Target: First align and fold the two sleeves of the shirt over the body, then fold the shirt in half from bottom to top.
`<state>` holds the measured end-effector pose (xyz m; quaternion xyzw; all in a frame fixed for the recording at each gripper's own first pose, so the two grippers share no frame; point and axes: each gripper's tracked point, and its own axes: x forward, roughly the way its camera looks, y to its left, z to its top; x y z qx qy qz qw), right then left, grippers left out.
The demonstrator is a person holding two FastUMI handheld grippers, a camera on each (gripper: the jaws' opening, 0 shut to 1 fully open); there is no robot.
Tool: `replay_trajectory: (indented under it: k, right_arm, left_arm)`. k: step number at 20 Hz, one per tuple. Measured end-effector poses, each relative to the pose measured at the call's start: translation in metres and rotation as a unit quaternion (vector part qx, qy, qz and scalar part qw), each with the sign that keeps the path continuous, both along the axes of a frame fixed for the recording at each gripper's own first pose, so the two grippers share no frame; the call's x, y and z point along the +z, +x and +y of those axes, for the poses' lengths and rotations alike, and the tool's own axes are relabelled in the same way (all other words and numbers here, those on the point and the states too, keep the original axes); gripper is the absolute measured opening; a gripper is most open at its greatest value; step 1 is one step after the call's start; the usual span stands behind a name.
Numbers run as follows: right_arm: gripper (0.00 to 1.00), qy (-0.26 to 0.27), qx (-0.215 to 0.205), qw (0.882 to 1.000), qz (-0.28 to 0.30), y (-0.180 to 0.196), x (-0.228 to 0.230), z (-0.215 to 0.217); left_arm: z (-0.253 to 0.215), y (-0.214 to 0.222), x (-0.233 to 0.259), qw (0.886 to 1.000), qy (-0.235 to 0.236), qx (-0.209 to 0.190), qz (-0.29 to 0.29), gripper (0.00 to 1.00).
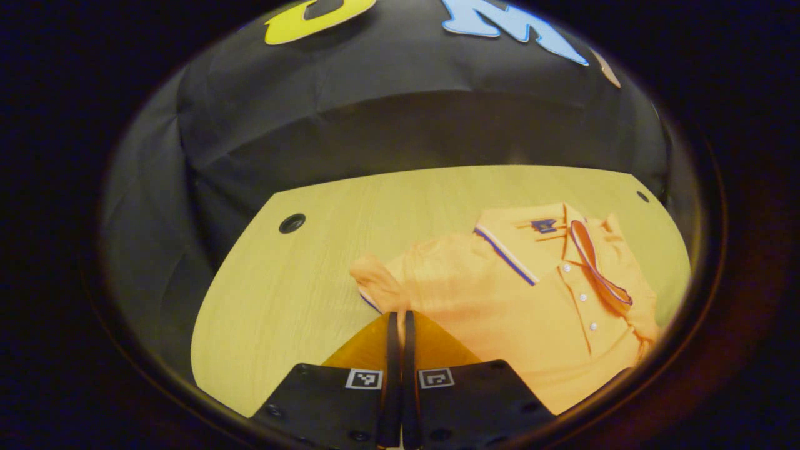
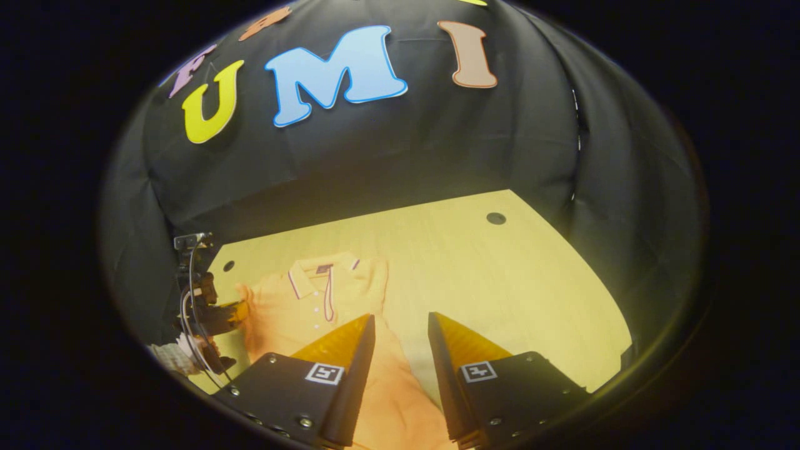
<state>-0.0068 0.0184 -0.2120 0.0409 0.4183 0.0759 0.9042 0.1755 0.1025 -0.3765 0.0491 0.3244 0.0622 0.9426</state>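
An orange polo shirt point(image 1: 531, 306) with a striped collar lies face up on the wooden table point(image 1: 300, 281). In the left gripper view its bunched sleeve point(image 1: 377, 282) meets the tips of my left gripper point(image 1: 400, 314), which is shut on the sleeve's trimmed edge. From the right gripper view the shirt point(image 2: 312, 306) lies at lower left, with the left gripper point(image 2: 215, 315) and a hand at its far sleeve. My right gripper point(image 2: 401, 325) stands open over the shirt's lower body, cloth showing between its fingers without touching them.
Black cloth walls close in the table on all sides. Round cable holes point(image 1: 292, 223) point(image 2: 495, 218) sit near the table's back corners. Bare wood point(image 2: 500, 294) stretches to the right of the shirt.
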Motion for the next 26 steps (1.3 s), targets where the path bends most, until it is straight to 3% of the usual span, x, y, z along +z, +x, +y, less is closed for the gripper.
replay_trajectory:
  k: [7, 14, 15, 16, 17, 20, 22, 24, 25, 26]
  right_arm:
    - [0.53, 0.001, -0.006, 1.000, -0.001, -0.005, -0.001, -0.009]
    - [0.54, 0.002, -0.024, 1.000, 0.002, -0.014, -0.001, -0.028]
    - [0.54, 0.002, -0.026, 1.000, 0.002, -0.015, -0.001, -0.030]
    - [0.54, 0.003, -0.027, 1.000, 0.002, -0.015, 0.000, -0.032]
    - [0.54, 0.004, -0.028, 1.000, 0.001, -0.016, 0.000, -0.033]
    - [0.54, 0.008, -0.029, 1.000, 0.002, -0.018, 0.000, -0.034]
    - [0.54, 0.010, -0.028, 1.000, 0.004, -0.022, -0.001, -0.033]
    - [0.54, 0.011, -0.025, 1.000, 0.006, -0.026, -0.003, -0.032]
    - [0.54, 0.011, -0.023, 1.000, 0.007, -0.029, -0.004, -0.032]
    - [0.54, 0.011, -0.021, 1.000, 0.009, -0.031, -0.005, -0.032]
  left_arm:
    - [-0.083, 0.016, 0.024, 0.997, -0.013, -0.080, -0.019, 0.07]
    - [-0.124, 0.019, 0.029, 0.992, -0.021, -0.122, -0.016, 0.08]
    - [-0.127, 0.018, 0.028, 0.992, -0.023, -0.125, -0.014, 0.17]
    - [-0.130, 0.015, 0.027, 0.991, -0.029, -0.131, -0.010, 0.18]
    - [-0.133, 0.015, 0.027, 0.990, -0.032, -0.134, -0.008, 0.31]
    - [-0.135, 0.009, 0.034, 0.990, -0.039, -0.137, -0.010, 0.30]
    - [-0.135, 0.002, 0.039, 0.989, -0.044, -0.138, -0.010, 0.56]
    - [-0.135, -0.007, 0.043, 0.989, -0.055, -0.139, -0.011, 0.70]
    - [-0.133, -0.011, 0.046, 0.989, -0.056, -0.136, -0.011, 0.67]
    - [-0.132, -0.018, 0.047, 0.989, -0.062, -0.137, -0.009, 0.75]
